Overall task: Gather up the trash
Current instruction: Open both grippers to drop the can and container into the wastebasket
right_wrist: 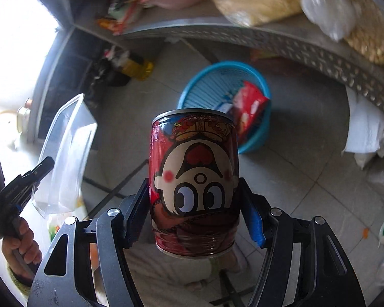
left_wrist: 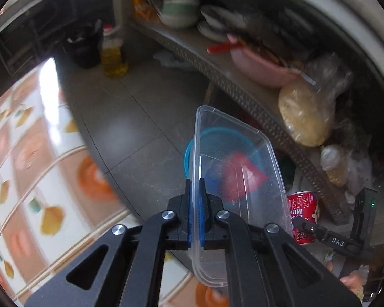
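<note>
Right hand-held gripper (right_wrist: 194, 204) clamps red cartoon-face can (right_wrist: 193, 179), lettering possibly "MILK".

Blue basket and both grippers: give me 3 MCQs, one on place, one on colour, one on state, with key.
1. Where is the blue basket?
A. on the shelf
B. on the floor
C. held by a gripper

2. What colour is the wrapper in the basket?
A. red
B. green
C. black

3. What is the left gripper doing?
A. open and empty
B. shut on the can
C. shut on the clear plastic container

Key:
1 B, the right wrist view shows the basket standing on the grey floor tiles below the metal shelf.
2 A, a red packet leans against the basket's rim.
3 C, its jaws pinch the container's thin wall, while the red can sits between the jaws of the right gripper.
</note>
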Demonstrator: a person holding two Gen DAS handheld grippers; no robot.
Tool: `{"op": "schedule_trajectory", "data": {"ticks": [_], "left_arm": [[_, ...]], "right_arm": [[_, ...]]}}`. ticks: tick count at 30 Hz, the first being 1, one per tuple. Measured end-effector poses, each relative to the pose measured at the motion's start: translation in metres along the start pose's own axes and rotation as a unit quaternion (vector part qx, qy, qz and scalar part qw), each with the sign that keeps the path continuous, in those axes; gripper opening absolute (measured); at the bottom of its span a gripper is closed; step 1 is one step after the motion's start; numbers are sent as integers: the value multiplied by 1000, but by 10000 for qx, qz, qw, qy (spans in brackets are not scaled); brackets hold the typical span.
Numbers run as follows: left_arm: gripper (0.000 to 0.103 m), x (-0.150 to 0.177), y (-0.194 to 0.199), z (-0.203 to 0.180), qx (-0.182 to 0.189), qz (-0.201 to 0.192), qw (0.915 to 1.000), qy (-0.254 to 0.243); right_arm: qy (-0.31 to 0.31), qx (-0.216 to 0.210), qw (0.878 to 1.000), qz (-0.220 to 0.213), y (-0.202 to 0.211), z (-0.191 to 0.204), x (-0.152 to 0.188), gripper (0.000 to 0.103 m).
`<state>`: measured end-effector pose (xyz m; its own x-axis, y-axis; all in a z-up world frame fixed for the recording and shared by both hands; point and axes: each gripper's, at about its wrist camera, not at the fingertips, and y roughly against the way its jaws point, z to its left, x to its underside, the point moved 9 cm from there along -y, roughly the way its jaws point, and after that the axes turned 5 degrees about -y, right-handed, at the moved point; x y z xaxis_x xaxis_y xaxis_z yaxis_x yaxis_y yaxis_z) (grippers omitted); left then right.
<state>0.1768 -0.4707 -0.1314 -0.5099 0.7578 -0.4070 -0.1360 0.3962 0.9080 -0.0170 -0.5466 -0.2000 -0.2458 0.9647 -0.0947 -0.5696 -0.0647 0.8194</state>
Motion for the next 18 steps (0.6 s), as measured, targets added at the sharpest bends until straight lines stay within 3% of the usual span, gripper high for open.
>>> {"op": "schedule_trajectory", "data": {"ticks": [3, 8, 11, 15, 18], "left_arm": [[3, -17, -46, -14, -103, 348, 9992, -151], [9, -50, -99, -36, -24, 480, 9985, -281], [58, -59, -119, -44, 137, 555, 9979, -309], [60, -60, -116, -44, 149, 460, 9985, -275], [60, -59, -98, -41, 213, 341, 9988, -286]], "right_arm": [[-182, 89, 9998, 38, -24, -11, -16, 62], [-433, 232, 9987, -136, -60, -8, -55, 63], [-474, 262, 9980, -327, -81, -9, -78, 71], [-575, 506, 9965, -324, -103, -24, -80, 73], [-489, 571, 9963, -413, -91, -24, -69, 73]]}}
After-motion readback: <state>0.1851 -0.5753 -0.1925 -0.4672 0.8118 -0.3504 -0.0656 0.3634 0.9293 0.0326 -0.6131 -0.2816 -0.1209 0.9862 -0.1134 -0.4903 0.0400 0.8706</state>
